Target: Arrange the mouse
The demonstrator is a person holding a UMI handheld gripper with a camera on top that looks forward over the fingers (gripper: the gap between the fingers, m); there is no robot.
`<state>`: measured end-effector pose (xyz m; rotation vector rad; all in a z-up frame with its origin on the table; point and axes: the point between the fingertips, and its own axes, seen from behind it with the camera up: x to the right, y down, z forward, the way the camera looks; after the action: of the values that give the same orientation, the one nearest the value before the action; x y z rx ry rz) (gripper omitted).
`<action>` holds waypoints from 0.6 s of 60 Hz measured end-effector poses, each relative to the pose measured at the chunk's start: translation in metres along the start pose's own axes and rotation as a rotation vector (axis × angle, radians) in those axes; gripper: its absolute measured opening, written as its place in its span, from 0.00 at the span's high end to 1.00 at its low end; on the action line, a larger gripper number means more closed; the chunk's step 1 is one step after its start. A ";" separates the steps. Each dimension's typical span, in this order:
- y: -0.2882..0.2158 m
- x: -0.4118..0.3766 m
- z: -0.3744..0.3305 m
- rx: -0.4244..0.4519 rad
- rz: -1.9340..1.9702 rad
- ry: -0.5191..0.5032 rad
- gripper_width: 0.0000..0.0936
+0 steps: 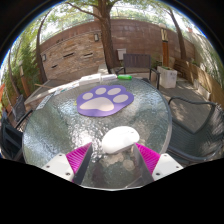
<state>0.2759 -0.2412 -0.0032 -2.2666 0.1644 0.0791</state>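
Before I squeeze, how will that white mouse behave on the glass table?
The mouse looks like a rigid, smooth shell, so it probably won't flex but may slip. On the glass table it would likely slide, not roll. It sits between the open claw fingers, short of the purple paw mat.

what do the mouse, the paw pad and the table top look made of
Mouse: smooth white plastic, faint sheen, lying between the open fingers.
Paw-print mouse pad: flat and matte, probably fabric or foam.
Round table top: seemingly textured glass, mottled and reflective.

Single claw-mounted view, forward and slightly down over the nearby round glass table (60, 125); brick wall (75, 50) far beyond
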 end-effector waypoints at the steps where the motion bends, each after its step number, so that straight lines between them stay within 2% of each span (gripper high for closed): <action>1: -0.002 0.000 0.001 0.001 0.001 -0.001 0.10; 12: -0.021 -0.005 0.026 0.004 -0.009 0.000 0.10; 18: -0.034 -0.011 0.050 0.003 -0.018 0.024 0.14; 22: -0.036 -0.008 0.056 -0.006 -0.028 0.062 0.19; 25: -0.039 -0.005 0.064 -0.009 -0.054 0.098 0.27; 27: -0.040 -0.003 0.064 -0.011 -0.078 0.114 0.34; 29: -0.042 -0.007 0.062 -0.006 -0.085 0.099 0.46; 36: -0.041 -0.011 0.068 -0.008 -0.116 0.113 0.52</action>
<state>0.2710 -0.1621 -0.0152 -2.2847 0.0920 -0.1103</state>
